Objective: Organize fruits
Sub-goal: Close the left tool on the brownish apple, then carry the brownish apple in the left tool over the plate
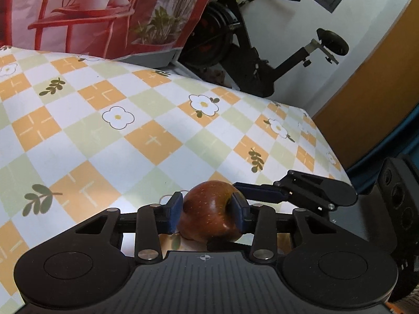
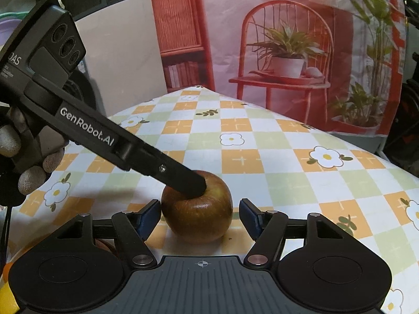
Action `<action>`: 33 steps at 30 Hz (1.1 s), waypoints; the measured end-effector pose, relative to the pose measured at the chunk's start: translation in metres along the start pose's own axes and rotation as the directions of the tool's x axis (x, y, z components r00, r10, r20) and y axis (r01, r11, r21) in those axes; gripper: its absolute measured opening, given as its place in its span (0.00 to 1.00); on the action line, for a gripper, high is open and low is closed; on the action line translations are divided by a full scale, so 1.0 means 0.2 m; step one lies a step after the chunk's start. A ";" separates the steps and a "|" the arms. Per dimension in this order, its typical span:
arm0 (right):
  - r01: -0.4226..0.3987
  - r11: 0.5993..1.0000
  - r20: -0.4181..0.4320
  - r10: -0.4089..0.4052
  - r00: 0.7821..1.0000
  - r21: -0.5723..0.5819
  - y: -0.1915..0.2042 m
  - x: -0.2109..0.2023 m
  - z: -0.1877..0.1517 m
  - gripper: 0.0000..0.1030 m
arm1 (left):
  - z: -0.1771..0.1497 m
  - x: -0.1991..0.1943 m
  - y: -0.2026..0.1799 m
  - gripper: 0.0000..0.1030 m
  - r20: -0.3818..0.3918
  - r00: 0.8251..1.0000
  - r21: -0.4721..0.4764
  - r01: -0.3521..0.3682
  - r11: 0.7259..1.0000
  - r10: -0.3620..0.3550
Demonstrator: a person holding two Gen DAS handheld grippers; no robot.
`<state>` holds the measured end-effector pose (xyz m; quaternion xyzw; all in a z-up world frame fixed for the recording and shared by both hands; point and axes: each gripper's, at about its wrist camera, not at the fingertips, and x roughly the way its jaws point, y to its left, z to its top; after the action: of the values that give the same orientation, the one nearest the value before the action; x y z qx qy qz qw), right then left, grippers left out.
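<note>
A red-brown apple (image 1: 209, 212) sits on the checked flowered tablecloth (image 1: 125, 141). My left gripper (image 1: 208, 209) is shut on the apple, its blue pads (image 1: 176, 210) pressed on both sides. In the right wrist view the same apple (image 2: 197, 216) lies between the open fingers of my right gripper (image 2: 200, 217); the pads (image 2: 149, 216) stand a little apart from the apple on each side. The left gripper's finger (image 2: 180, 176) reaches in from the upper left onto the apple's top. The right gripper's finger (image 1: 264, 192) shows beside the apple in the left wrist view.
A printed backdrop (image 2: 288, 39) with red chairs and potted plants stands behind the table. An exercise bike (image 1: 251, 44) stands beyond the table's far edge. The table's right edge (image 1: 330, 141) drops off near an orange door. A gloved hand (image 2: 23, 162) holds the left gripper.
</note>
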<state>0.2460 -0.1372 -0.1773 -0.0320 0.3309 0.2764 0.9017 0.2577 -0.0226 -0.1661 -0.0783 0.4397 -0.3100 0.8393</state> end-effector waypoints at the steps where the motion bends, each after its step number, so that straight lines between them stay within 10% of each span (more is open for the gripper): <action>1: 0.001 1.000 -0.005 -0.001 1.000 -0.002 0.00 0.01 -0.01 0.61 | 0.00 0.00 0.01 0.41 -0.001 1.000 -0.006 0.004 1.000 -0.004; 33: -0.025 0.999 0.033 0.026 0.999 -0.032 0.35 -0.46 0.03 0.54 | -0.20 -0.49 -0.28 0.41 0.058 0.997 0.094 0.040 0.995 -0.046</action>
<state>0.1557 -0.1204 -0.1080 -0.0372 0.3116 0.2935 0.9030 0.1603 -0.0034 -0.1003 -0.0580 0.3979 -0.3455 0.8479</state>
